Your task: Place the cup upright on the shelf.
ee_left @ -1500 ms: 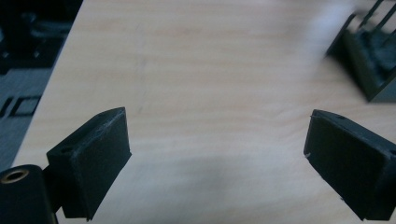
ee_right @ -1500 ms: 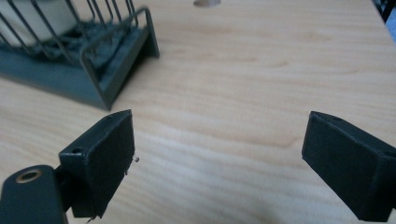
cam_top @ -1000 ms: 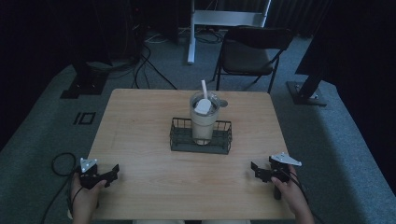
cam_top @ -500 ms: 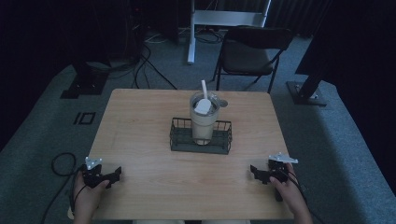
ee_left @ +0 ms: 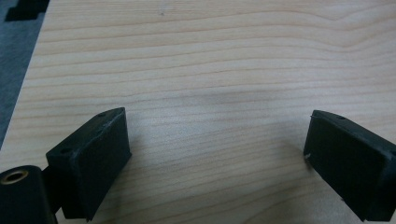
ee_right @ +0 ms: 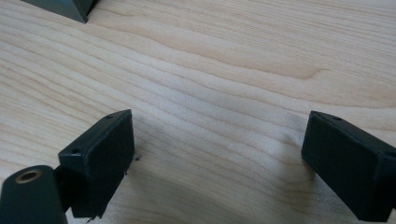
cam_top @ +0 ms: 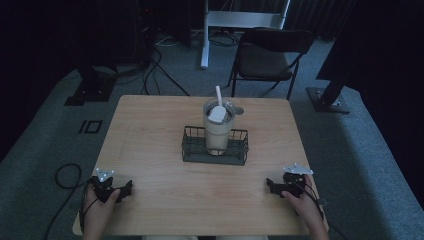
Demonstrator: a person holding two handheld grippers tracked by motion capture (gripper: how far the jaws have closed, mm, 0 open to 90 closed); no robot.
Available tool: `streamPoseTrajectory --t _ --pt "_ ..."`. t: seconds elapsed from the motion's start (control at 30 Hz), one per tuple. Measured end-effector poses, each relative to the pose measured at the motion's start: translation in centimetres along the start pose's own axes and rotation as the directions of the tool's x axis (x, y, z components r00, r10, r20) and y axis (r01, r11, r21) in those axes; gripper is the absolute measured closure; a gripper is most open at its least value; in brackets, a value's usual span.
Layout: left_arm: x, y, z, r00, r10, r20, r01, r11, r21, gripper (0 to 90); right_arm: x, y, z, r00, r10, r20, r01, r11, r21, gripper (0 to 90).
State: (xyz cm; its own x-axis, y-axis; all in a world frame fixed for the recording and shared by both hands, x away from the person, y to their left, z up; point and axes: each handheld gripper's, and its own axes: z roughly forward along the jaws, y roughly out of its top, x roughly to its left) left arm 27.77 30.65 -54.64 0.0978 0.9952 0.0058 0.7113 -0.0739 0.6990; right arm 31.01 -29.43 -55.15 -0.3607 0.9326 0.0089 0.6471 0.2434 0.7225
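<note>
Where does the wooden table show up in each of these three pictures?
High view: the table sits in the middle, on grey carpet.
Left gripper view: the table is seen close up, behind two black fingers.
Right gripper view: the table is again seen close up, behind that gripper's fingers.
Shared landmark: the carpet along the table's edge, in the high and left gripper views.

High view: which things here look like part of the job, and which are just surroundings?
Likely in play:
clear plastic cup with white straw
black wire basket holding the cup
left gripper, jaws open
right gripper, jaws open
light wooden table

Just around:
dark folding chair
floor cables
</note>
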Motion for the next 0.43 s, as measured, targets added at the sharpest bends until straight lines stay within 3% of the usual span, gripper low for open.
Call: streamPoseTrajectory --t 0.27,0.43 --pt "-0.51 -0.04 0.03 0.9985 -0.040 -0.038 0.040 0.9992 0.005 5.7 0.00 0.00 0.00 1.0000 0.000 0.000 0.000 1.000 0.000 9.3" --pt "-0.57 -0.05 0.04 0.9987 -0.037 -0.034 0.037 0.9993 0.010 2.6 0.00 0.00 0.01 1.0000 0.000 -0.001 0.000 1.000 0.000 9.3"
